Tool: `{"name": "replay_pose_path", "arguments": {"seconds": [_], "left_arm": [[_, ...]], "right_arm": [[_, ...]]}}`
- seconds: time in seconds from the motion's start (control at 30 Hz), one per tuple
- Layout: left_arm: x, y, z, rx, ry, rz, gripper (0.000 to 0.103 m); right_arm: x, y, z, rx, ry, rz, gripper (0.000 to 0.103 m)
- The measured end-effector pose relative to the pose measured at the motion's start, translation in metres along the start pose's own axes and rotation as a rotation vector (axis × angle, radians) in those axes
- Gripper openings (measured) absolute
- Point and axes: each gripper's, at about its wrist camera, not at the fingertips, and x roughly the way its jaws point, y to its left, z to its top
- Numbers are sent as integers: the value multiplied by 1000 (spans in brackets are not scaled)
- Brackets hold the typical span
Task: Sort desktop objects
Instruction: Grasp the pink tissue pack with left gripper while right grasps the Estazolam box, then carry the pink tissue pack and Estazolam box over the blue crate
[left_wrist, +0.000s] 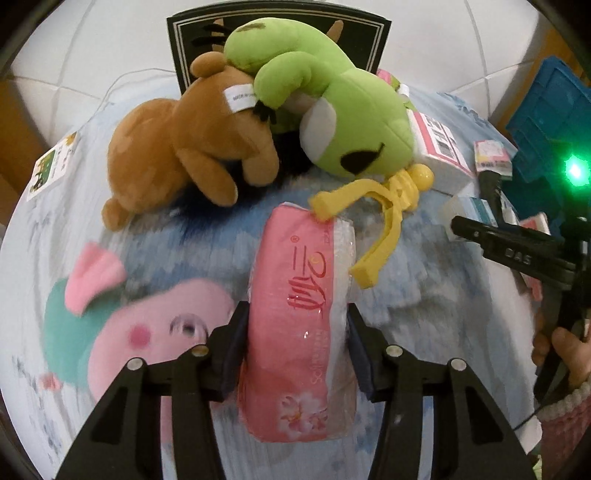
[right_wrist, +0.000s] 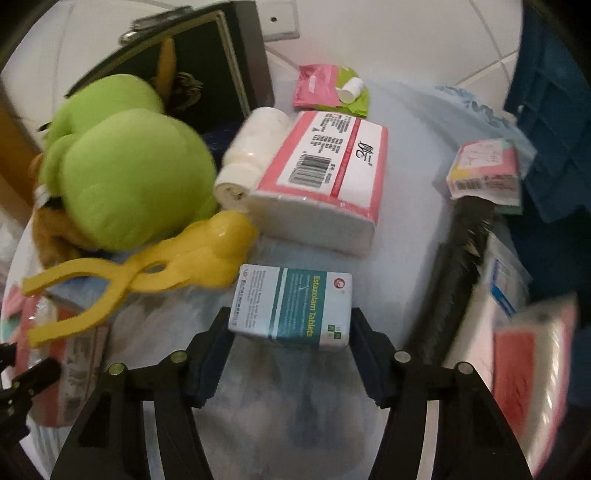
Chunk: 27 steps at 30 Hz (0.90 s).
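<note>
The brown plush (left_wrist: 184, 147) hides the lower part of the black framed board (left_wrist: 280, 40) at twelve o'clock. At three o'clock the blue crate (left_wrist: 550, 122) runs off the picture's edge. In the right wrist view, a pink packet (right_wrist: 532, 373) at four o'clock is smeared, perhaps tissues; its print is unreadable.

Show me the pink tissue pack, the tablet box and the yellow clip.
Pink tissue pack (left_wrist: 301, 306), left wrist view, middle of the wrapper between the fingers.
Tablet box (right_wrist: 291, 306), right wrist view, printed top face.
Yellow clip (right_wrist: 207, 251), right wrist view, thick rounded body.
</note>
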Motion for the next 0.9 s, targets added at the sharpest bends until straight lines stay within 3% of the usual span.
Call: {"name": "replay_pose_path", "arguments": {"seconds": [0.17, 0.33, 0.9], "left_arm": [[-27, -4, -24, -3, -24, 1, 49], [-73, -15, -42, 20, -108, 1, 49], [-208, -97, -79, 159, -415, -39, 49]], "right_arm": [[-47, 10, -26, -30, -26, 22, 61], [-102, 21, -51, -52, -85, 42, 61], [-300, 24, -125, -85, -423, -27, 61]]}}
